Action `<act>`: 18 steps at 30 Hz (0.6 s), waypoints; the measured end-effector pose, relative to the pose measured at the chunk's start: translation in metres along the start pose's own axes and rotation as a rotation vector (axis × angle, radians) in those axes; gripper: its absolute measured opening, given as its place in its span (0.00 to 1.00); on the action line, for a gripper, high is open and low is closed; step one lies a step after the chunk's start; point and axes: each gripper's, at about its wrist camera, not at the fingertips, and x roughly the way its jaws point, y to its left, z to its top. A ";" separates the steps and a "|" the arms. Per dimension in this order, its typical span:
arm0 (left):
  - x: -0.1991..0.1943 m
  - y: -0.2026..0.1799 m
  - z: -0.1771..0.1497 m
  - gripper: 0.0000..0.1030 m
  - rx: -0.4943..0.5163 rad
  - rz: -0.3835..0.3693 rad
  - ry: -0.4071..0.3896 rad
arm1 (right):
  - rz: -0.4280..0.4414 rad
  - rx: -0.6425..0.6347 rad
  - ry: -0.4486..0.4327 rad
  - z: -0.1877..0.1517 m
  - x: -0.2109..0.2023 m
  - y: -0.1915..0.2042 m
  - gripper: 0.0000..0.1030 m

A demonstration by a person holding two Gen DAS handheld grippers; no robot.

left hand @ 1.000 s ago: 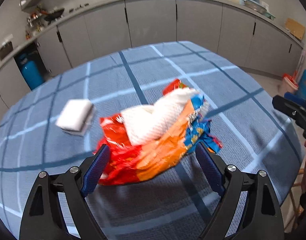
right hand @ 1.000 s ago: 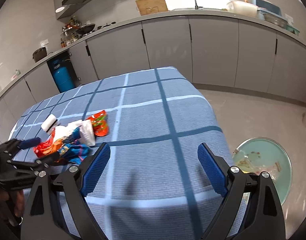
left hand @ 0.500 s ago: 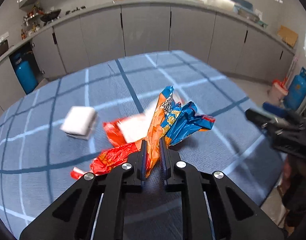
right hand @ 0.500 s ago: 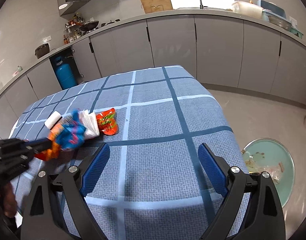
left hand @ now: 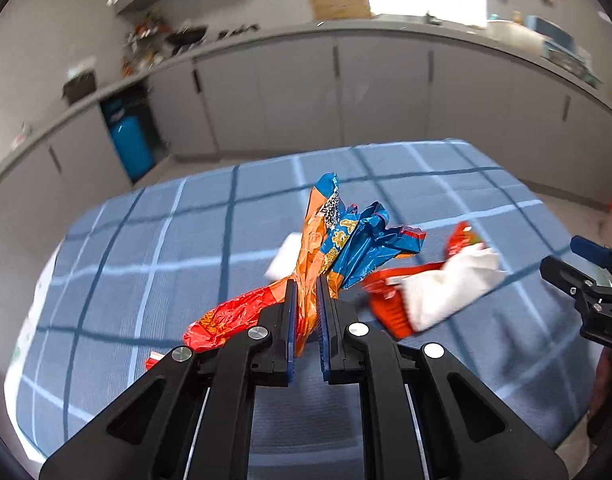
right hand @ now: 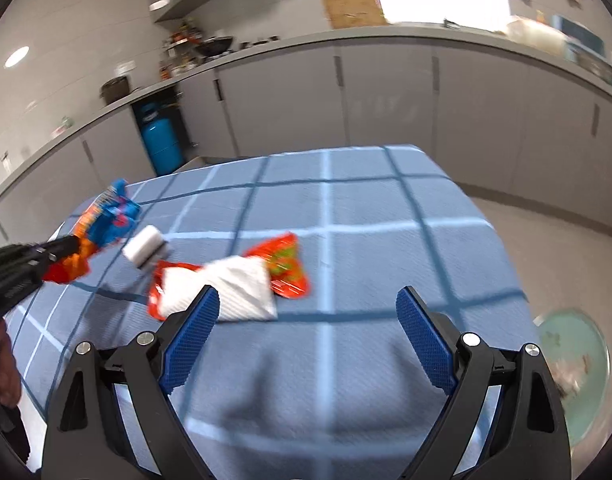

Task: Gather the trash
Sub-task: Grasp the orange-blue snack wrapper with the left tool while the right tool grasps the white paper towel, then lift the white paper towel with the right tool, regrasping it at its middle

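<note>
- The bench (right hand: 385, 216), under a blue checked cloth, carries a white napkin (right hand: 230, 288), two red wrappers and a white block (right hand: 144, 250).
- Left hand-held gripper (left hand: 306, 300), jaws just closed, pinches an orange-and-blue snack wrapper (left hand: 337, 236) clear above the cloth.
- Right hand-held gripper (right hand: 306, 336) gapes wide, empty, near the napkin.

We note a crumpled orange-and-blue snack wrapper (left hand: 329, 240) lifted off the blue checked cloth, its orange middle pinched upright between blue pads, a red-orange tail trailing low to the left and the blue end flaring right. On the cloth lie a white crumpled napkin (right hand: 230, 288) over a flattened red wrapper (right hand: 158, 296), with a small red-and-green packet (right hand: 286, 264) touching its far corner. A small white block-shaped piece (right hand: 144, 250) lies just beside them, blurred.
</note>
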 end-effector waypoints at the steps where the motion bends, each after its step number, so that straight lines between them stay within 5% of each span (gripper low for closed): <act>1: 0.003 0.006 0.000 0.10 -0.011 0.011 0.004 | 0.013 -0.016 0.002 0.004 0.004 0.007 0.87; 13: 0.014 0.038 -0.006 0.10 -0.051 0.039 0.020 | 0.061 -0.124 0.173 0.006 0.076 0.060 0.86; 18: 0.017 0.043 -0.009 0.10 -0.058 0.030 0.027 | 0.072 -0.124 0.199 -0.001 0.078 0.059 0.68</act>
